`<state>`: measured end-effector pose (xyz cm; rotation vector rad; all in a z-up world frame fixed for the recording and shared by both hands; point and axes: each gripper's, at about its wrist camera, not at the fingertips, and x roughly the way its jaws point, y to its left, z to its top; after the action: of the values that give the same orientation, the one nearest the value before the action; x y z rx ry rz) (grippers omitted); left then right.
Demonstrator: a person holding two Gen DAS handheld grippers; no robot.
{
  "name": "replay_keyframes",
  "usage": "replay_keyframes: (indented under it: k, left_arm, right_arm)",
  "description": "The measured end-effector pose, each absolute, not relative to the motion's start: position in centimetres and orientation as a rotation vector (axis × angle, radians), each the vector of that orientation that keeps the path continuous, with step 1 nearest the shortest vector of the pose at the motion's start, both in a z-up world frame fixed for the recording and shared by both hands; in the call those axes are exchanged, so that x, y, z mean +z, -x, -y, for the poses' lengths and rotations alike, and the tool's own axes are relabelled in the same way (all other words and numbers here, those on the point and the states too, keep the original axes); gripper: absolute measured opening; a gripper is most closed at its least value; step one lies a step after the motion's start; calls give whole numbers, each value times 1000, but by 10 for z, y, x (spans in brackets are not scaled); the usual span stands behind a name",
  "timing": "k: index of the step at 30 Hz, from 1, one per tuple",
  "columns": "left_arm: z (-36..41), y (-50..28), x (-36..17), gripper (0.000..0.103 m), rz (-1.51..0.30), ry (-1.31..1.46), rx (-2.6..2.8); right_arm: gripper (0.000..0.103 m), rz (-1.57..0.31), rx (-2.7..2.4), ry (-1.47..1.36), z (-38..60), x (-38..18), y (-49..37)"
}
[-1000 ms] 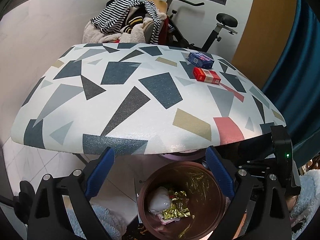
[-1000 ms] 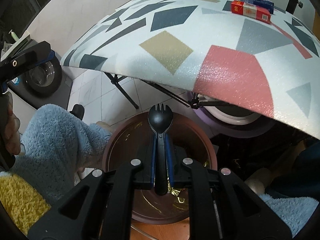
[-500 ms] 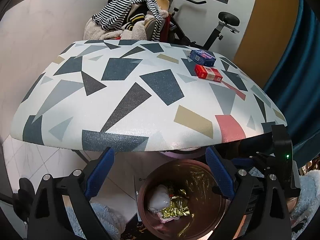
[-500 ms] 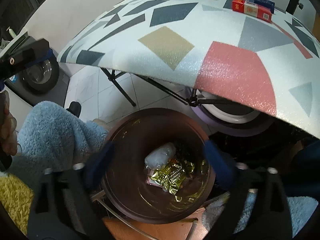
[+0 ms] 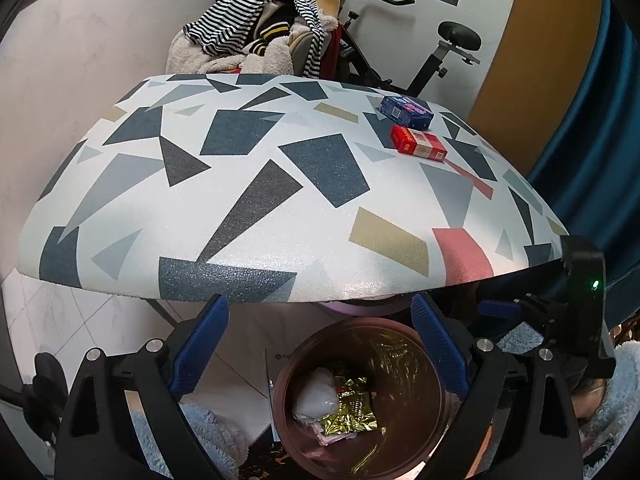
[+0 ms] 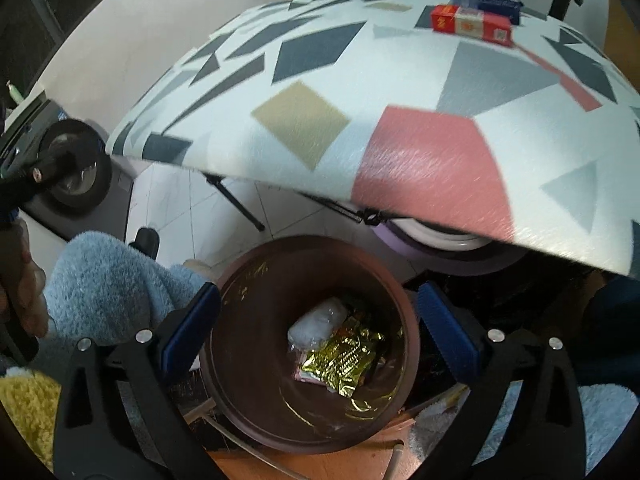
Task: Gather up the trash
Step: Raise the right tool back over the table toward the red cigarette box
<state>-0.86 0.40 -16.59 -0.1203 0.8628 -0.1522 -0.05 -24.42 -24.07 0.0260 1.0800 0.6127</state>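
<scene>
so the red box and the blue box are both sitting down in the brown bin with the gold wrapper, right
No. The red box and the blue box lie on the patterned table, not in the brown bin. The left wrist view shows this; the gold wrapper is in the bin.

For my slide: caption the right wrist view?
Open right gripper above brown bin holding foil wrapper.

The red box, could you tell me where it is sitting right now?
In the left wrist view the red box lies on the far right part of the patterned table, just in front of the blue box.
</scene>
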Motion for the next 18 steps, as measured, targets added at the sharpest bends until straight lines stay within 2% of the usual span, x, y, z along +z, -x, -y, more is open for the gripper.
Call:
replay_keyframes:
  k: [8,18]
  left_arm:
    - [-11,-11,-159,90,-853,132,-157]
    - [-18,-48,-142,91,-800,148,-156]
  right_arm:
    - [97,-1011,534,-91,271,-212,-27]
    - [97,-973,367,-170,306,-185,-114]
